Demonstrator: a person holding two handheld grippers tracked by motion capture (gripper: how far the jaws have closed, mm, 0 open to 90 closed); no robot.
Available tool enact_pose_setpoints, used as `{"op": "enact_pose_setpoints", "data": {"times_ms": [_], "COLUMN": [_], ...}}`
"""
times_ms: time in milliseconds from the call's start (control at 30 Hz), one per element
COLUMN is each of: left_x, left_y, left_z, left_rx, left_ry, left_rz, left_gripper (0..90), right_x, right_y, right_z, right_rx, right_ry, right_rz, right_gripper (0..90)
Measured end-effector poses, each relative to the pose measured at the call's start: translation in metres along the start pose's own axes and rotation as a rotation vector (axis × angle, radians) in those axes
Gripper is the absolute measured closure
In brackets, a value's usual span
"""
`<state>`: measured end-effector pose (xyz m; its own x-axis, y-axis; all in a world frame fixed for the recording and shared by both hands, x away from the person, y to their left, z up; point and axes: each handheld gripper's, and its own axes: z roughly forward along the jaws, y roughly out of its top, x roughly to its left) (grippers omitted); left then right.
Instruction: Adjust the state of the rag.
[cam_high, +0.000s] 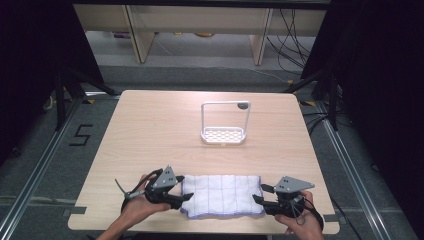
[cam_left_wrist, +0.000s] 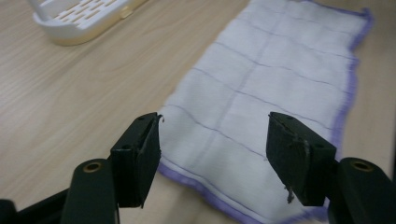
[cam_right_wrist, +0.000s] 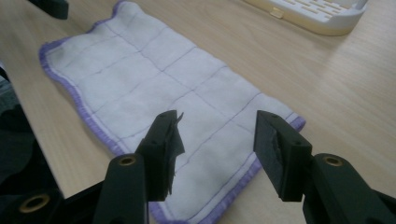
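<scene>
Cloth (cam_high: 223, 194), white with a purple hem, flat on the table (cam_high: 150, 130) near the 6 o'clock edge, long axis running 9 to 3 o'clock. Left gripper (cam_high: 183, 199) at the 9 o'clock short end, jaws spread wide, nothing between them; in the left gripper view the near hem (cam_left_wrist: 196, 186) lies just beyond the two black pads (cam_left_wrist: 142, 158), rest of the cloth stretching off toward 1 o'clock. Right gripper (cam_high: 258, 195) at the 3 o'clock short end, likewise gaping and empty; in the right gripper view the cloth's end (cam_right_wrist: 219, 154) sits under the gap, fabric running away toward 10 o'clock. One gripper per end, neither nearer than the other. Probably a matched pinch next, each straight ahead onto its own edge. Rack (cam_high: 224, 125) well apart, toward 12 o'clock.
</scene>
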<state>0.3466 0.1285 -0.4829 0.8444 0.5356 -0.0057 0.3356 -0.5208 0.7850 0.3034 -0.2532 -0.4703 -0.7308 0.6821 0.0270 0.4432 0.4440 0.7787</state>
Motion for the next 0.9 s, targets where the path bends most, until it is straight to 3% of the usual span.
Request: {"op": "enact_pose_setpoints", "data": {"times_ms": [100,133,233,367,433,467,500,567,633,767,833,900], "left_x": [0.015,0.018,0.022,0.022,0.023,0.024,0.025,0.031,0.036,0.042,0.047,0.054], "left_y": [0.004,0.004,0.005,0.006,0.007,0.008,0.008,0.012,0.017,0.017,0.013,0.009], "left_z": [0.012,0.016,0.024,0.029,0.032,0.034,0.035,0.037,0.036,0.040,0.044,0.048], "left_rx": [0.037,0.047,0.083,0.086,0.100,0.114,0.114,0.109,0.069,0.080,0.101,0.083], "left_ry": [0.038,0.042,0.039,0.028,0.010,0.001,-0.005,-0.010,-0.007,-0.037,-0.038,-0.057], "left_rz": [-0.013,-0.028,-0.015,-0.004,0.017,0.048,0.059,0.067,0.039,-0.021,-0.037,-0.104], "left_gripper": [35.0,36.7,38.0,42.7,48.6,52.8,63.3,73.4,84.0,84.5,84.7,85.1], "right_x": [-0.008,-0.018,-0.026,-0.033,-0.036,-0.037,-0.037,-0.039,-0.042,-0.046,-0.048,-0.049], "right_y": [0.005,0.007,0.010,0.015,0.016,0.016,0.016,0.017,0.018,0.019,0.018,0.016], "right_z": [0.009,0.015,0.023,0.034,0.039,0.041,0.043,0.046,0.049,0.052,0.054,0.058], "right_rx": [0.029,0.036,0.056,0.098,0.103,0.102,0.116,0.131,0.144,0.152,0.150,0.139], "right_ry": [-0.027,-0.046,-0.057,-0.064,-0.064,-0.067,-0.058,-0.056,-0.060,-0.051,-0.034,-0.037], "right_rz": [0.041,0.023,0.030,0.057,0.034,0.024,0.044,0.048,0.052,0.054,0.026,0.030], "right_gripper": [49.3,49.4,49.4,49.4,49.4,49.4,49.4,50.4,53.0,57.8,63.9,71.4]}}
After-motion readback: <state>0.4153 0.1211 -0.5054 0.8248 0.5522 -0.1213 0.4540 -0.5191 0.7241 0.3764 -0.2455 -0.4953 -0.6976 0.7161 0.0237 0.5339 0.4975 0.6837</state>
